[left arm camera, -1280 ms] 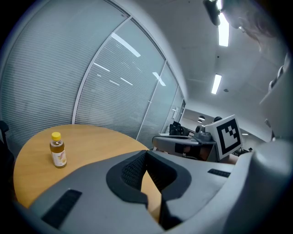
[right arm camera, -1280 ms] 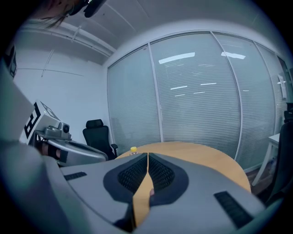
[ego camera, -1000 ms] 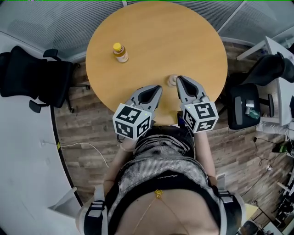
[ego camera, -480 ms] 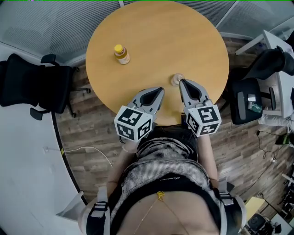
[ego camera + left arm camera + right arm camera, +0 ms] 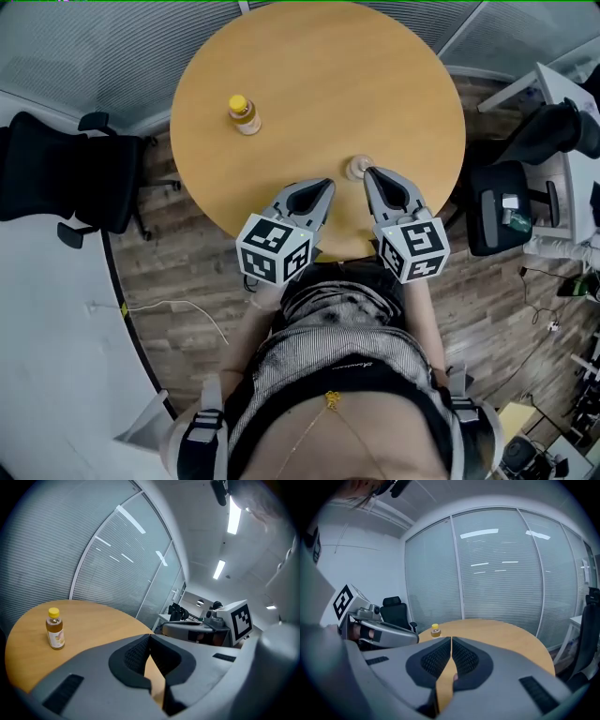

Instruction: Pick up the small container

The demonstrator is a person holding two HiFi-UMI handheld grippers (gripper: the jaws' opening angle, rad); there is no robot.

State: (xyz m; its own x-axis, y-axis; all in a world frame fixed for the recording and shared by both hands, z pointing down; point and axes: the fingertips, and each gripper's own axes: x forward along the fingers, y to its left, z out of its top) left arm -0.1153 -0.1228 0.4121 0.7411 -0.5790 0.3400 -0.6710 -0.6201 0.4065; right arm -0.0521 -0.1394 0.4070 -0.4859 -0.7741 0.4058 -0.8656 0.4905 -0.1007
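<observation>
On table (image 5: 319,75), bottle (image 5: 243,114) left of small container (image 5: 356,168)

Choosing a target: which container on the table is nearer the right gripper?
The small pale container just off the right gripper; the yellow-capped bottle stands much farther away.

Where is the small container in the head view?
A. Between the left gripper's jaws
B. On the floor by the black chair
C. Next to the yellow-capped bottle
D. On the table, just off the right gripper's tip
D: the small container stands on the table right at the tip of the right gripper, far from the bottle.
</observation>
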